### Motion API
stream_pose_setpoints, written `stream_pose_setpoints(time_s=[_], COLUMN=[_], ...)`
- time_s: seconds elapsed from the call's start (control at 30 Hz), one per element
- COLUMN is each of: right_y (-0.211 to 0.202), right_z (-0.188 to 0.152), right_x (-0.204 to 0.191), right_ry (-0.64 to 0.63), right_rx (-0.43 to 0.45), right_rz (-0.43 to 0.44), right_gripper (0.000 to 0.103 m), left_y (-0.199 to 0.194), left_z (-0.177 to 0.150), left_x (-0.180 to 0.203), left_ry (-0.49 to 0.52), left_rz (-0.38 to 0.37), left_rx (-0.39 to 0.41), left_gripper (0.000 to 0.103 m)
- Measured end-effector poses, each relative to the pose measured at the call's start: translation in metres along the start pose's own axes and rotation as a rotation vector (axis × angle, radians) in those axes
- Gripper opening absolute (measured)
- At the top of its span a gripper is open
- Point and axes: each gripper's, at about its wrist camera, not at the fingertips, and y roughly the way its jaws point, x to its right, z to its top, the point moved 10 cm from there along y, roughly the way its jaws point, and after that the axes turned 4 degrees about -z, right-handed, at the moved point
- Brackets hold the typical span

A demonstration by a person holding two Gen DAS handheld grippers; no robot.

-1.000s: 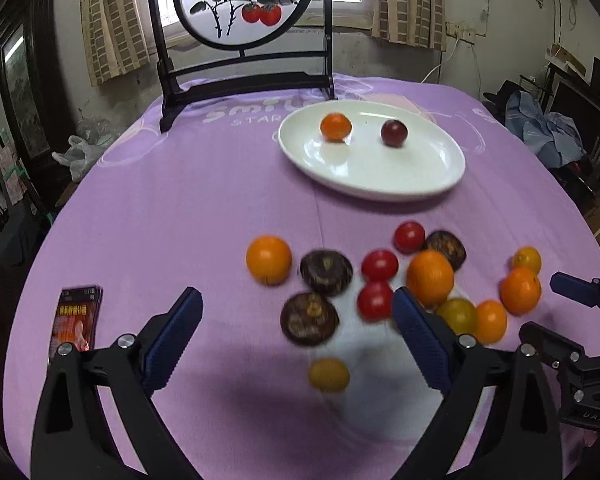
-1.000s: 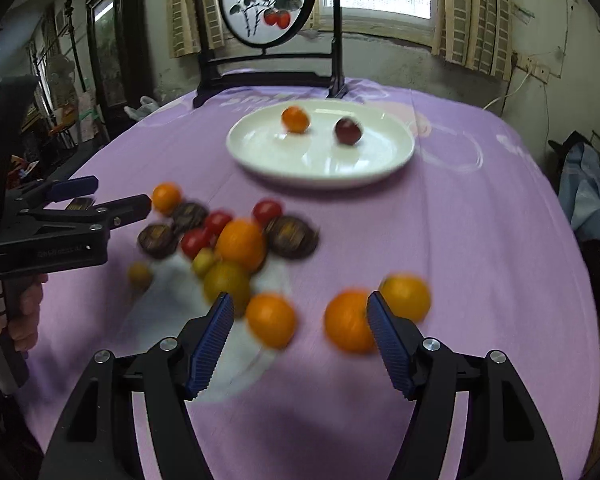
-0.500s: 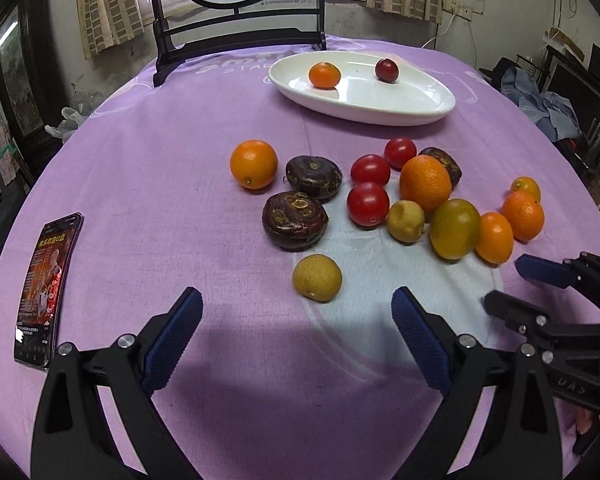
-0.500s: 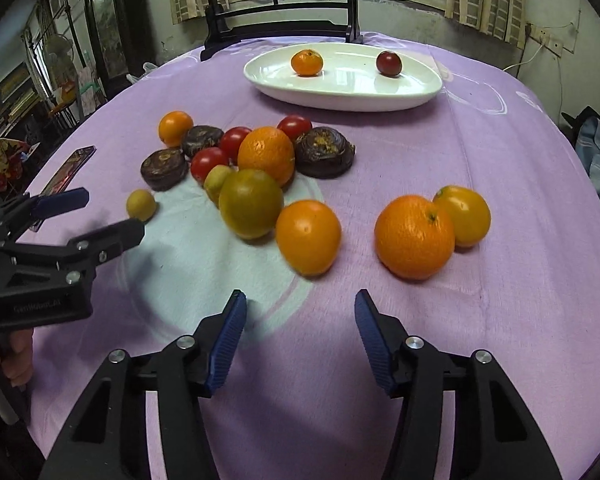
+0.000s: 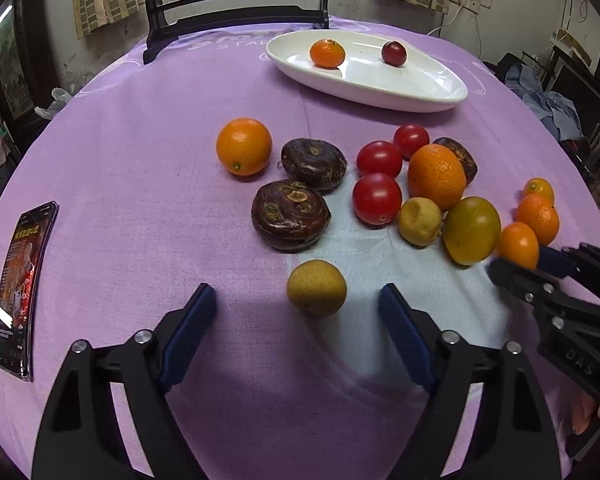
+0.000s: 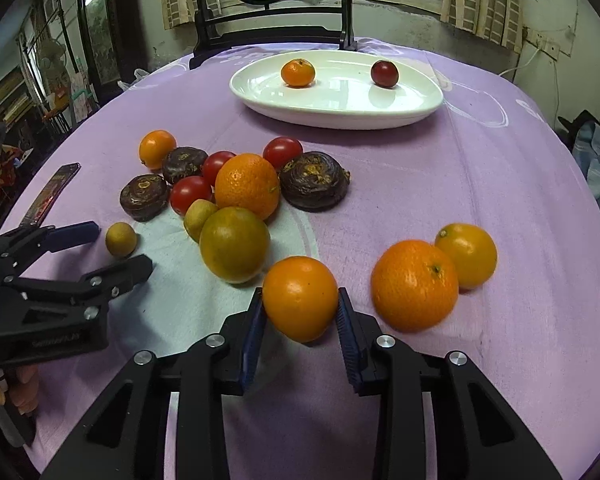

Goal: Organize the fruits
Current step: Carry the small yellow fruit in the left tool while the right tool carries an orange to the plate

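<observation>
A white oval plate [image 5: 364, 92] [image 6: 340, 118] at the back holds a small orange [image 5: 327, 53] and a dark red fruit [image 5: 394, 53]. Loose fruit lies on the purple cloth in front of it. My left gripper [image 5: 296, 296] points down at a small yellow-brown fruit [image 5: 316, 288]. Its jaws are closing, the fruit sits between them, and the pads stand clear of it. My right gripper [image 6: 300, 296] is closing on a small orange [image 6: 300, 298], with both blue pads against its sides. In the right wrist view the left gripper [image 6: 116, 246] reaches in from the left.
Dark brown chestnut-like fruits [image 5: 290, 214], red tomatoes [image 5: 376, 198], a large orange [image 6: 247, 185] and a green-orange citrus [image 6: 234, 244] cluster mid-table. Two more oranges [image 6: 414, 284] lie right of my right gripper. A phone [image 5: 20, 280] lies left; a black wooden stand [image 5: 236, 16] rises behind.
Both grippers have sunk toward the table. The right jaws have drawn in from wide apart onto the small orange. The left jaws have narrowed around the yellow-brown fruit.
</observation>
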Motion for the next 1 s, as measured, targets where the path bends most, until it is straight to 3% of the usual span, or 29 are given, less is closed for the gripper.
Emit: stream_pose_setpoints(time_s=[0.1,0.27,0.33,0.43,0.63,0.73,0.87,1.0], right_y=[-0.007,-0.017,-0.021,-0.028,-0.043,-0.053,-0.066,-0.063], right_z=[-0.007,-0.015,-0.018,-0.019,-0.019,-0.009,0.023,0.068], right_x=[0.002,0.004,0.005,0.006,0.011,0.013,0.018,0.023], right_ry=[0.012,0.016,0.022,0.029,0.029,0.022,0.013,-0.014], right_rx=[0.003,0.013,0.019,0.032,0.06,0.089,0.152,0.197], right_rz=[0.011,0.022,0.028,0.035,0.046,0.047,0.044,0.013], right_gripper=[0.035,0.035,0.035,0.035,0.035,0.035,0.035,0.035], left_y=[-0.002,-0.002,-0.002,-0.004,-0.019,-0.035,-0.054,-0.053], left_z=[0.002,0.001,0.003,0.004,-0.007,0.001,0.039,0.097], left_x=[-0.001,-0.001,-0.001,0.005,0.024,0.034,0.047,0.047], left_ry=[-0.009,-0.011,-0.025,0.005,0.033,0.063,0.1,0.109], left_rz=[-0.005,0.013,0.019,0.02,-0.074,-0.106,-0.136,-0.099], left_rx=[0.007,-0.002,0.002,0.008,-0.019,0.012,0.07,0.135], left_gripper=[0.068,0.065,0.057,0.025,0.025,0.025,0.025,0.025])
